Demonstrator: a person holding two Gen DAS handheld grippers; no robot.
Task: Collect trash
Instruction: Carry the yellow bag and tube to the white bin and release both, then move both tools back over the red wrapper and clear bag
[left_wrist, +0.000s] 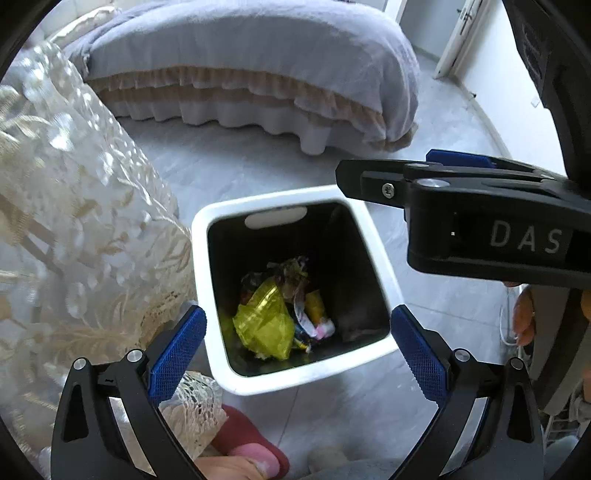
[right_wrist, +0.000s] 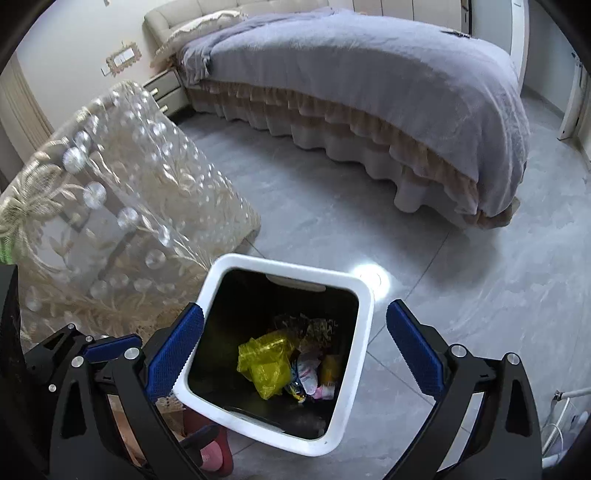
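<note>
A white square trash bin (left_wrist: 201, 266) with a dark inside stands on the grey floor. At its bottom lie a crumpled yellow wrapper (left_wrist: 264, 323) and several small colourful wrappers (left_wrist: 314, 321). My left gripper (left_wrist: 297, 350) hangs open above the bin's near rim, with nothing between its blue pads. My right gripper (left_wrist: 388, 173) reaches in from the right, over the bin's far right corner. The right wrist view looks into the same bin (right_wrist: 365, 314) and at the yellow wrapper (right_wrist: 264, 363). There the right gripper (right_wrist: 295, 352) is wide open and empty, and the left gripper (right_wrist: 92, 350) shows at the lower left.
A lace-covered piece of furniture (right_wrist: 122, 206) stands right against the bin's left side. A bed with a grey blanket (right_wrist: 369, 85) fills the far side, with a nightstand (right_wrist: 164, 90) beside it. A person's foot in a red slipper (left_wrist: 251, 439) is just in front of the bin.
</note>
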